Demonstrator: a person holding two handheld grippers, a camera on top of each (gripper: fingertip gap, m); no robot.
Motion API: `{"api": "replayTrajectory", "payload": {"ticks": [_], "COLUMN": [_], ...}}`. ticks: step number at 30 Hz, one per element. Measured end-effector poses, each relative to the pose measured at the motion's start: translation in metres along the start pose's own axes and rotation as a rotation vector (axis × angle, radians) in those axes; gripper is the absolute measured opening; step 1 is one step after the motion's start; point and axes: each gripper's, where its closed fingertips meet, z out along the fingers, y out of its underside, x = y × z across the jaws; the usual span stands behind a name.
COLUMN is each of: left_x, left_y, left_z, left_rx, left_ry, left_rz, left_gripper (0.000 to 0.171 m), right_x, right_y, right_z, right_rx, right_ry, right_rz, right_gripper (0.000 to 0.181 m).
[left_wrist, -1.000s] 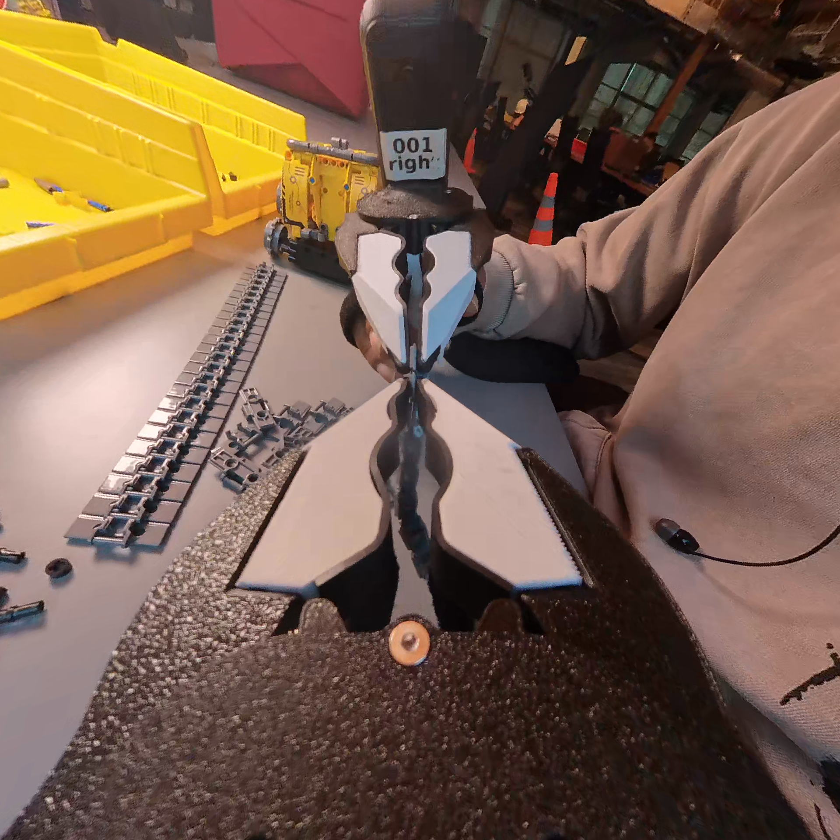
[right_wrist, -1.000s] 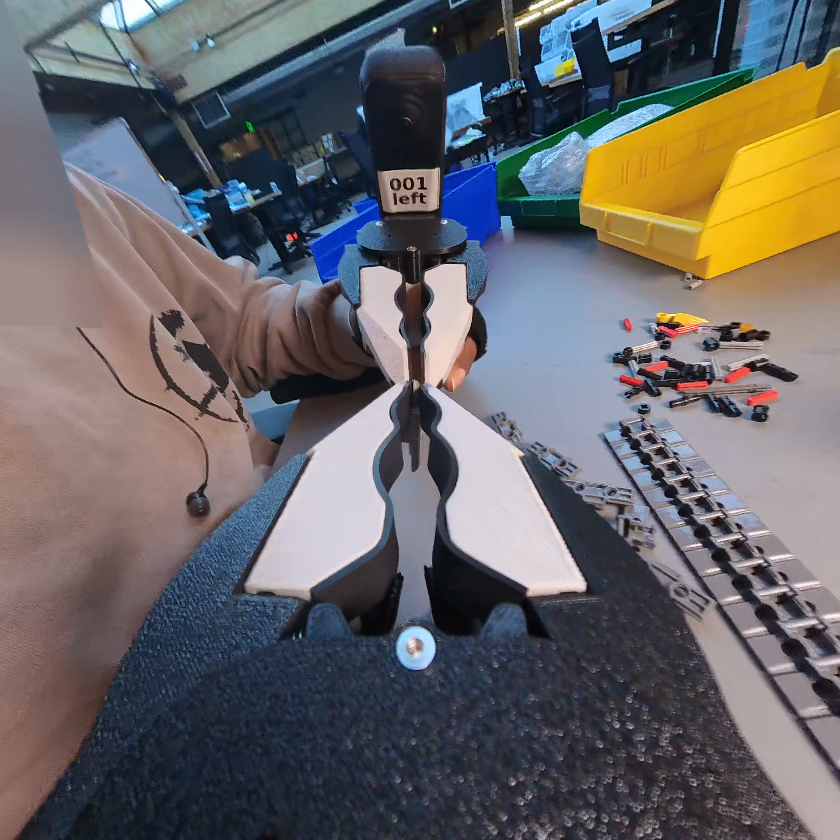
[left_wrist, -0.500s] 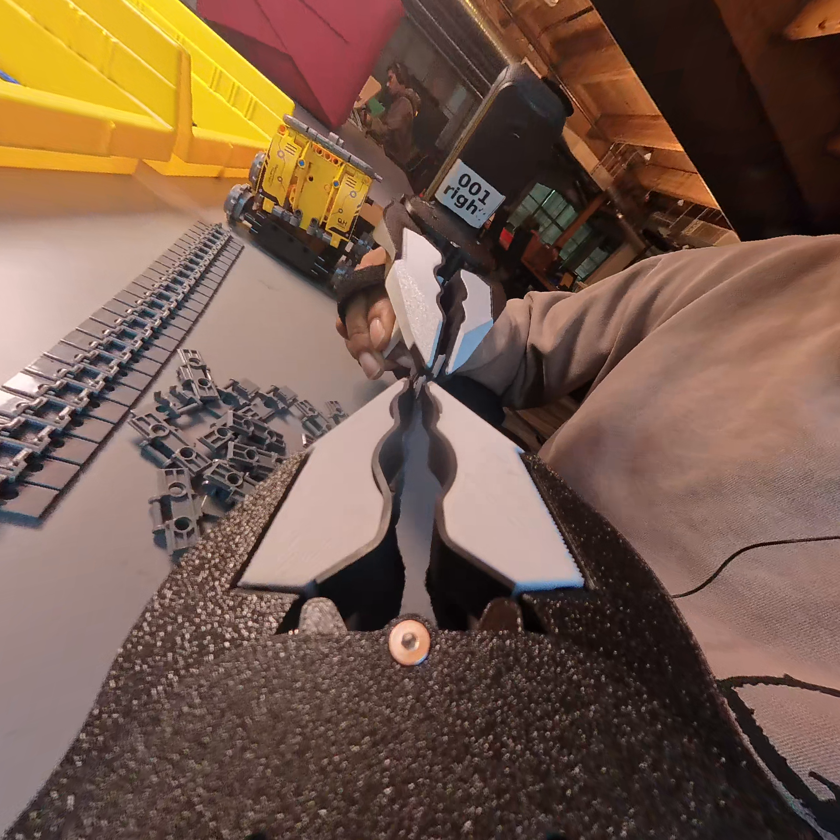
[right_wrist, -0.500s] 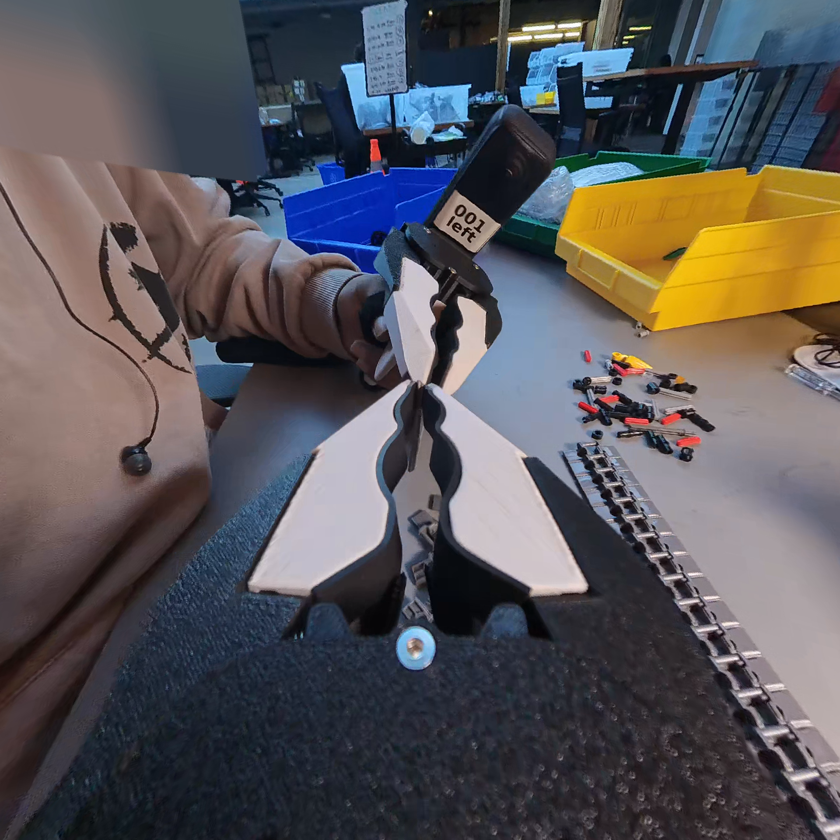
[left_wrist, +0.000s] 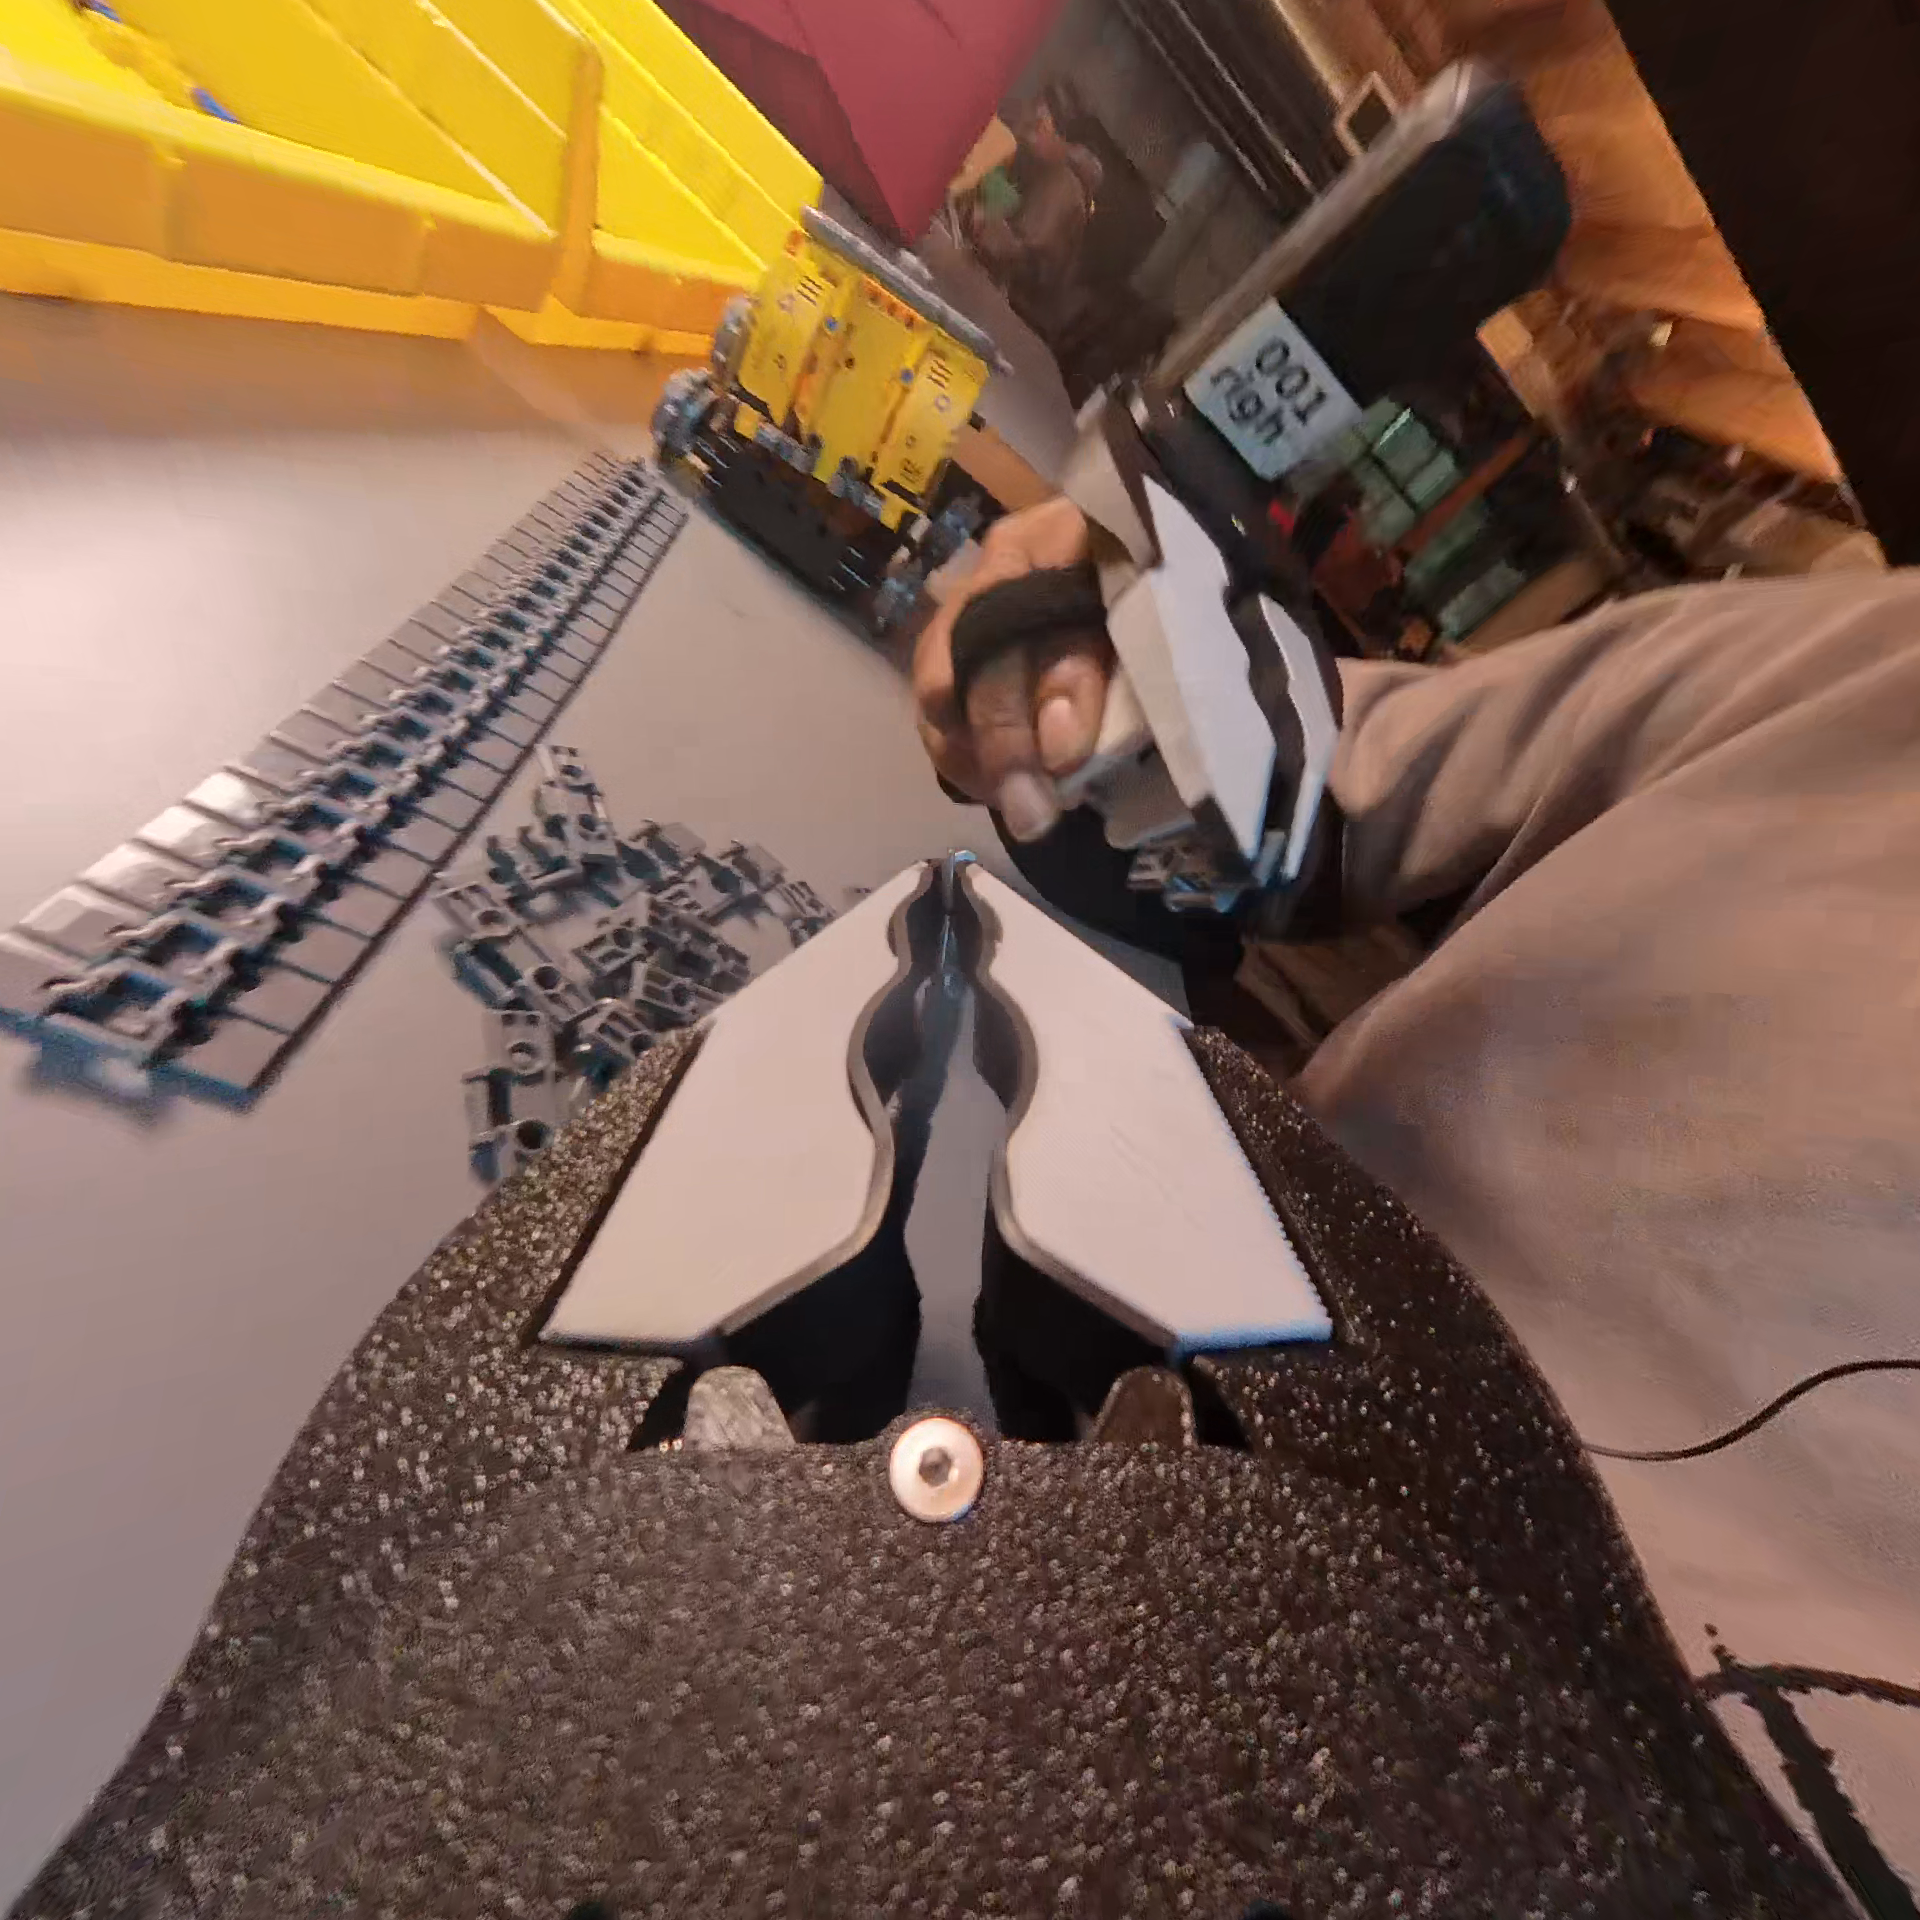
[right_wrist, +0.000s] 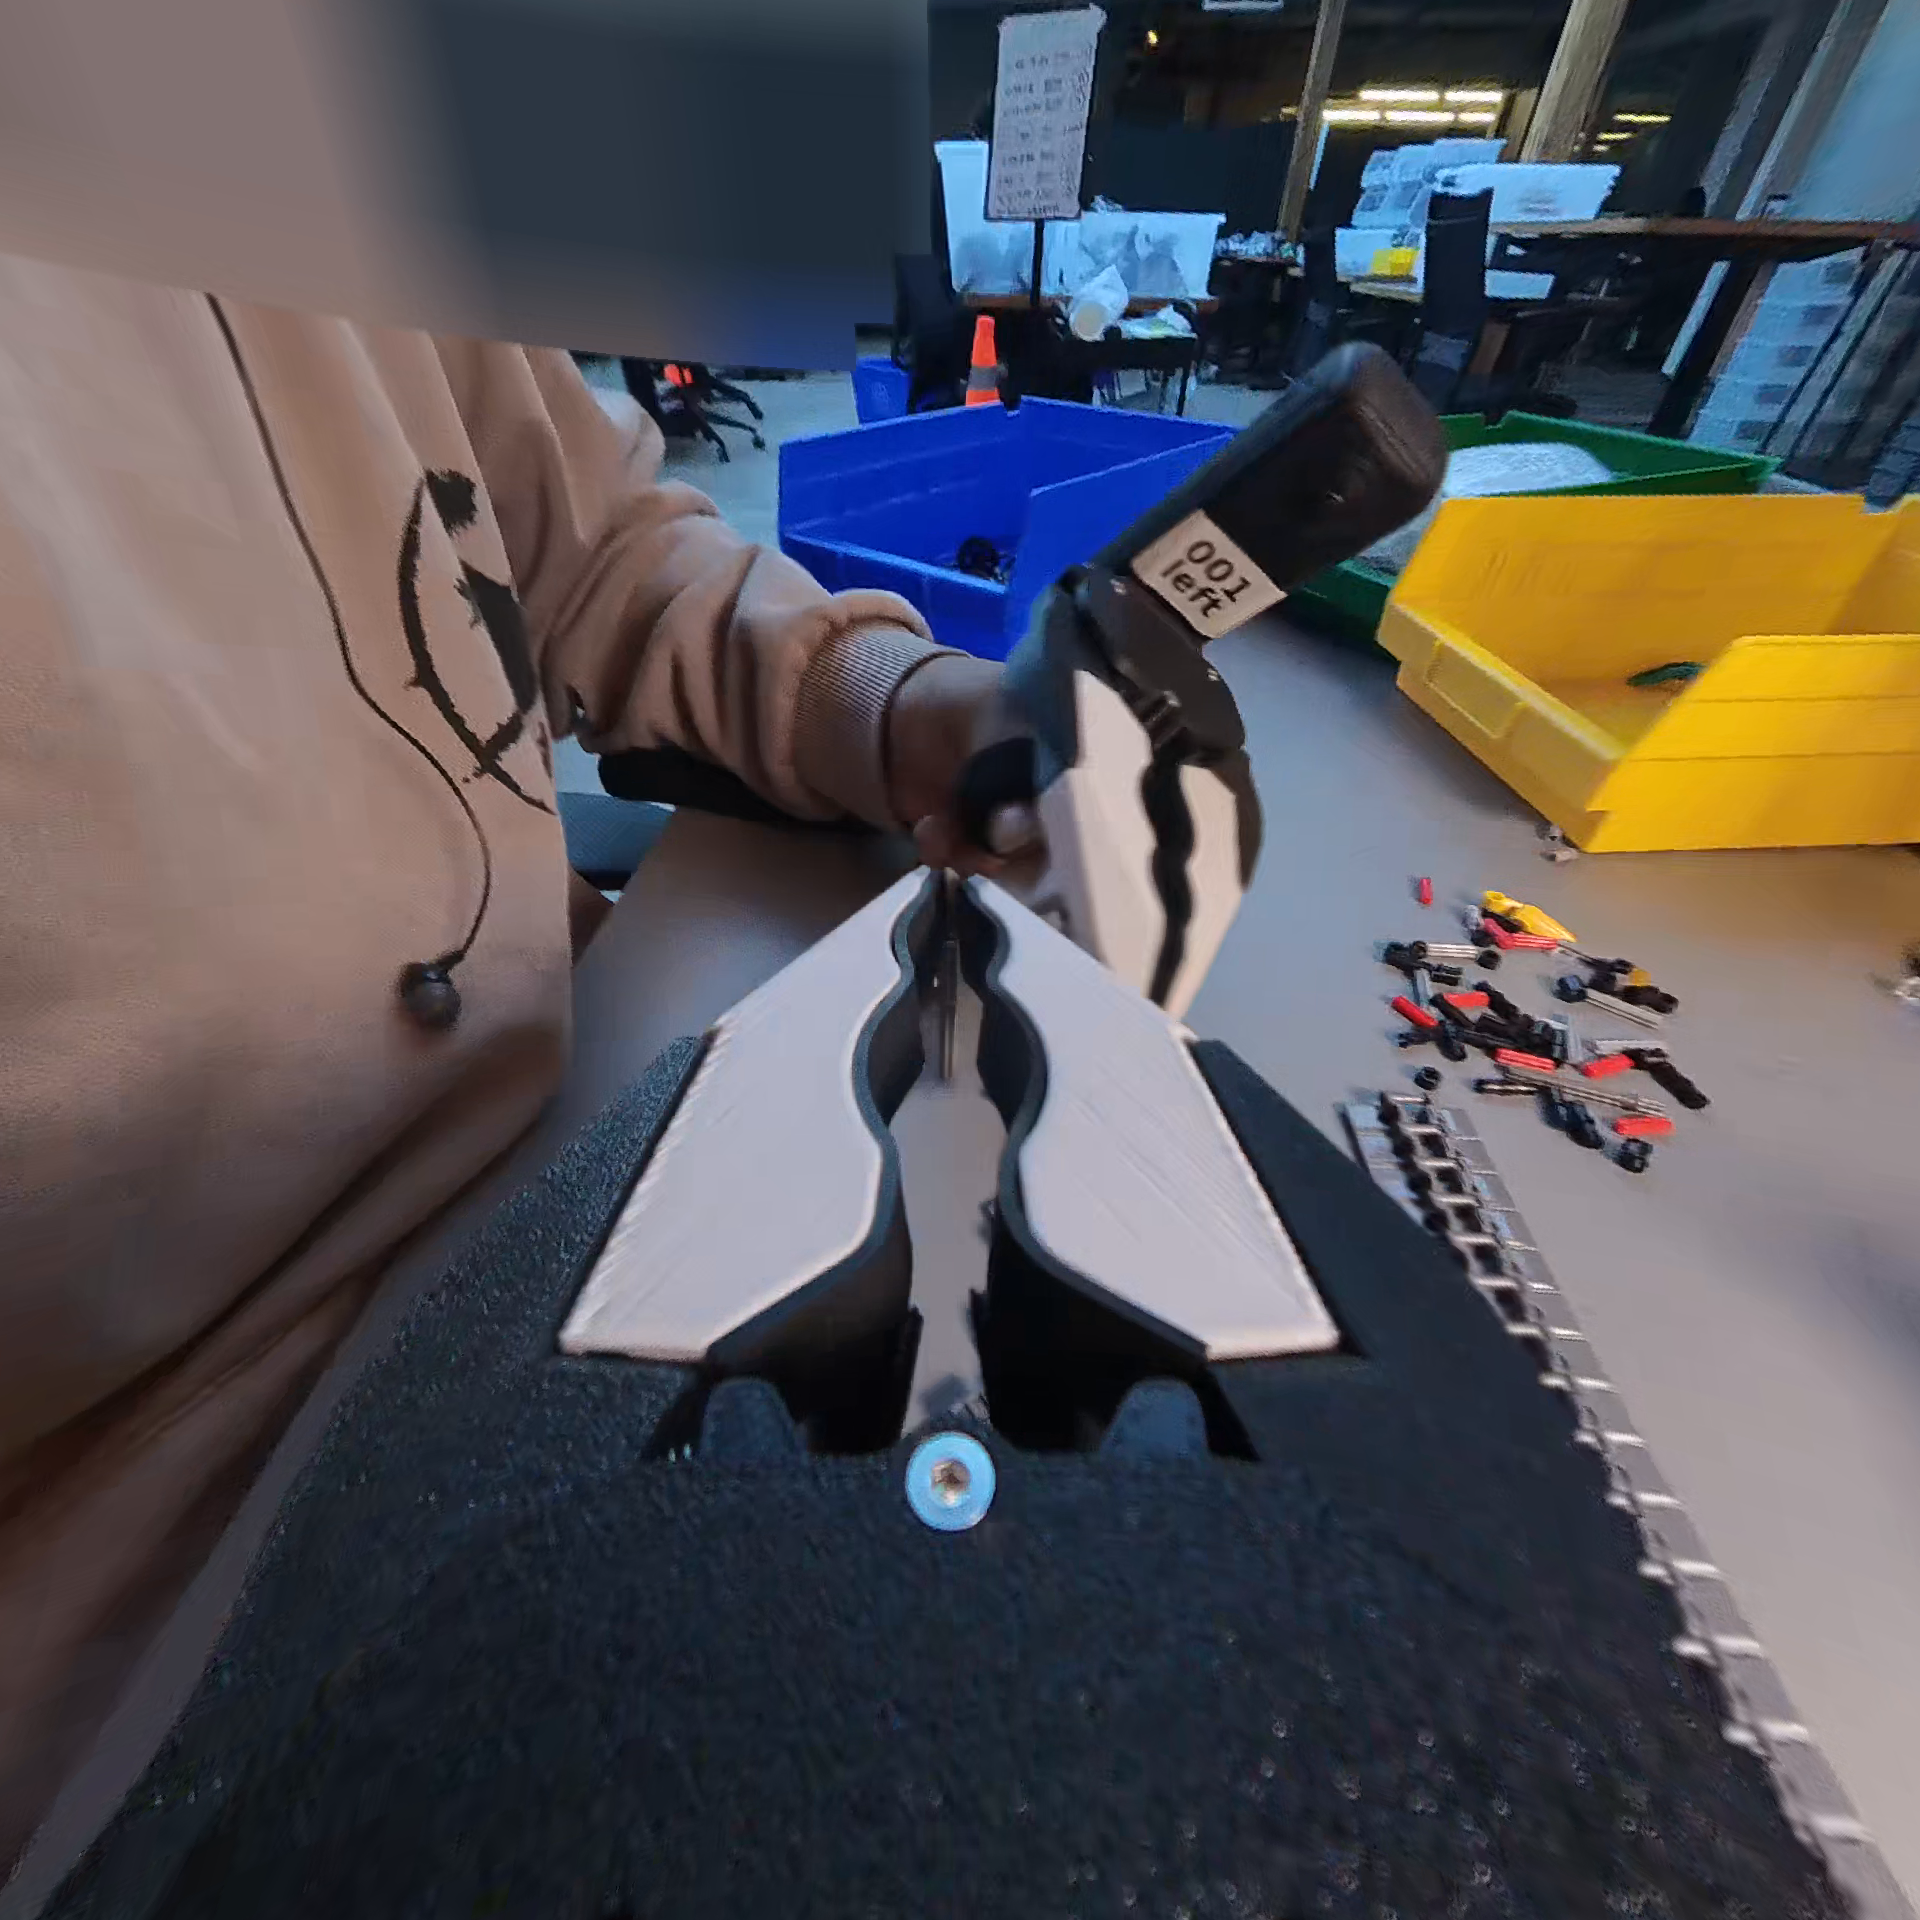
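My left gripper (left_wrist: 945, 883) is shut on a thin dark grey link piece (left_wrist: 948, 956) seen edge-on between its fingers. My right gripper (right_wrist: 945, 883) is shut on a similar thin dark piece (right_wrist: 942, 997). In the left wrist view the right gripper (left_wrist: 1247, 883) hangs tilted just to the right of my left tips, with a small grey track link (left_wrist: 1174, 883) at its tips. In the right wrist view the left gripper (right_wrist: 1174, 987) is tilted just right of my right tips. A pile of loose grey links (left_wrist: 603, 935) lies on the table below.
A long grey track chain (left_wrist: 343, 769) lies on the grey table and also shows in the right wrist view (right_wrist: 1455, 1174). A yellow and black toy vehicle (left_wrist: 842, 416) and yellow bins (left_wrist: 312, 187) stand behind. Red and black pins (right_wrist: 1538, 1029), a yellow bin (right_wrist: 1662, 665) and a blue bin (right_wrist: 966, 499) are nearby. One gripper's finger ends stand about 5 centimetres off the other's. My right tips are about 20 centimetres from the long grey track chain (left_wrist: 343, 769), my left tips only 12 centimetres.
The two grippers were tip to tip in line; both have tilted and their tips have drawn slightly apart sideways. Both stay shut.
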Motion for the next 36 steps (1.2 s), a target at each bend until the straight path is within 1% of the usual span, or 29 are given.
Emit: {"api": "replayTrajectory", "payload": {"ticks": [1,3,6,11,13,15,18,21,27,30,32,35,36], "left_x": [-0.006,-0.015,-0.014,-0.011,-0.009,-0.011,-0.014,-0.012,-0.008,-0.009,-0.013,-0.019,-0.022], "left_y": [-0.004,-0.007,-0.01,-0.01,-0.013,-0.015,-0.017,-0.018,-0.013,-0.015,-0.02,-0.027,-0.028], "left_z": [-0.006,-0.012,-0.014,-0.015,-0.018,-0.022,-0.028,-0.03,-0.024,-0.025,-0.03,-0.037,-0.038], "left_rx": [0.017,0.031,0.042,0.046,0.057,0.058,0.042,0.046,0.019,0.025,0.049,0.091,0.099], "left_ry": [0.0,-0.035,-0.043,-0.034,-0.025,-0.037,-0.076,-0.07,-0.048,-0.074,-0.102,-0.14,-0.15], "left_rz": [-0.037,-0.042,-0.032,-0.022,-0.009,0.006,0.055,0.069,0.098,0.122,0.122,0.108,0.106], "left_gripper": [0.002,0.001,0.002,0.002,0.003,0.003,0.003,0.002,0.003,0.003,0.003,0.003,0.003], "right_x": [-0.002,0.0,0.018,0.034,0.034,0.037,0.041,0.045,0.047,0.036,0.009,-0.038,-0.049], "right_y": [-0.002,-0.003,0.0,0.015,0.018,0.026,0.033,0.034,0.033,0.033,0.034,0.056,0.067], "right_z": [0.001,0.0,-0.006,-0.009,-0.007,-0.006,-0.004,-0.004,-0.001,0.001,0.005,0.019,0.024], "right_rx": [0.03,0.049,0.047,-0.001,-0.012,-0.056,-0.081,-0.078,-0.072,-0.105,-0.162,-0.346,-0.419], "right_ry": [-0.012,-0.024,0.05,0.116,0.121,0.139,0.166,0.183,0.196,0.149,0.024,-0.148,-0.172], "right_rz": [0.029,0.081,0.108,0.159,0.164,0.165,0.164,0.189,0.193,0.151,0.078,-0.032,-0.085], "right_gripper": [0.0,0.0,0.001,0.002,0.001,0.002,0.006,0.016,0.02,0.019,0.02,0.037,0.04]}}
